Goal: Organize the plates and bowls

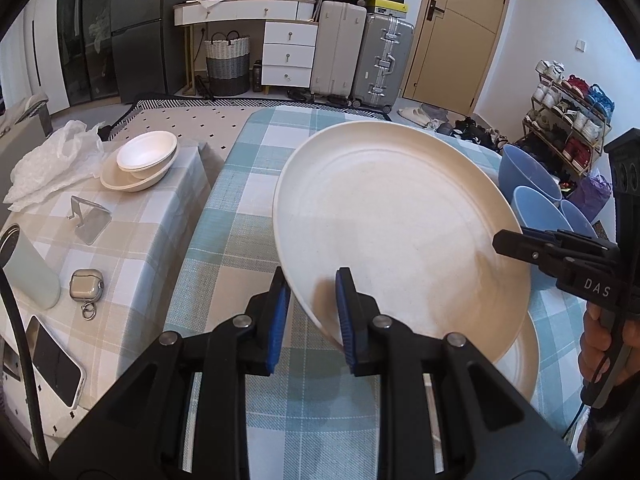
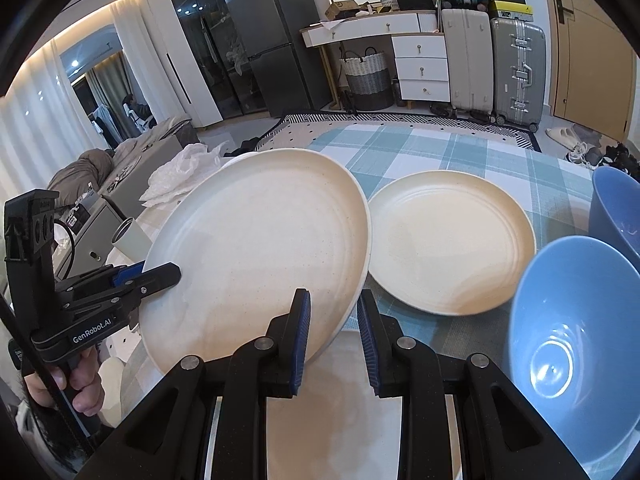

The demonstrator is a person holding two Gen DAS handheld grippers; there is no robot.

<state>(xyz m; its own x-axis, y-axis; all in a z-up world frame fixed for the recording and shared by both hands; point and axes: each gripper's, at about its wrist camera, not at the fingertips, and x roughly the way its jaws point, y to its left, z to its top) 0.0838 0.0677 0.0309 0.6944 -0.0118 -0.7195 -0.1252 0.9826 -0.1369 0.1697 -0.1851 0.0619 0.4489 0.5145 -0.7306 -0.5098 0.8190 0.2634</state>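
Note:
A large cream plate hangs tilted above the blue-checked table, gripped at two sides. My left gripper is shut on its near-left rim. My right gripper is shut on the same cream plate at its right rim and shows in the left wrist view as the right gripper. Under the lifted plate lies another cream plate. A third cream plate lies flat further back. Blue bowls stand at the right. White bowls are stacked on the side table.
The beige-checked side table at the left carries a phone, an earbud case, a pale cup, a metal stand and a plastic bag. Suitcases and a shoe rack stand beyond.

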